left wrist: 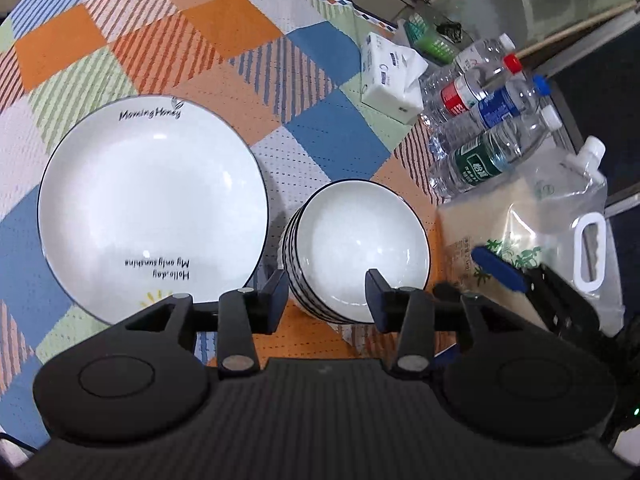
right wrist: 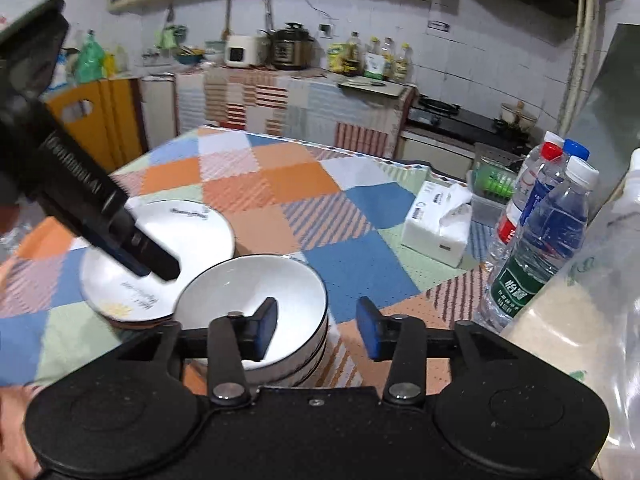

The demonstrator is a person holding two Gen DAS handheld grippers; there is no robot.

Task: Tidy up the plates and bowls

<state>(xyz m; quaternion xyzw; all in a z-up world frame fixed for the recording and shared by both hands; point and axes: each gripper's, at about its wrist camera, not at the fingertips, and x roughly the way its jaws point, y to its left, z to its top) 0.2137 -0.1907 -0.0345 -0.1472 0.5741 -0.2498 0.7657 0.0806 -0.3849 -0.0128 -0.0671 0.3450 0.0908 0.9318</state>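
The bowls (left wrist: 352,252) sit nested in one stack on the checked cloth (left wrist: 224,52), just right of the plates (left wrist: 152,204), which from the right wrist view also look stacked, a brown rim showing under the white one; the two piles are close but I cannot tell whether they touch. The left gripper (left wrist: 326,292) hangs over the near rim of the bowl stack with its fingers apart and nothing between the pads, one pad over the gap between the piles and one over the bowl's inside. The right gripper (right wrist: 316,328) is likewise spread and empty, its left pad over the top bowl's inner wall and its right pad out over the cloth. Judging by this, both piles look built and the step in hand is letting go and backing off. To do that well, lift each gripper clear of the rims before swinging sideways, since a pad catching the top bowl's lip could tip or slide the stack. On the right, keep away from the bottles (left wrist: 492,120), the tissue box (left wrist: 390,76) and the pouch (left wrist: 532,240), which crowd that edge; if the piles need nudging straighter, push low on the stack wall, not at the rim.
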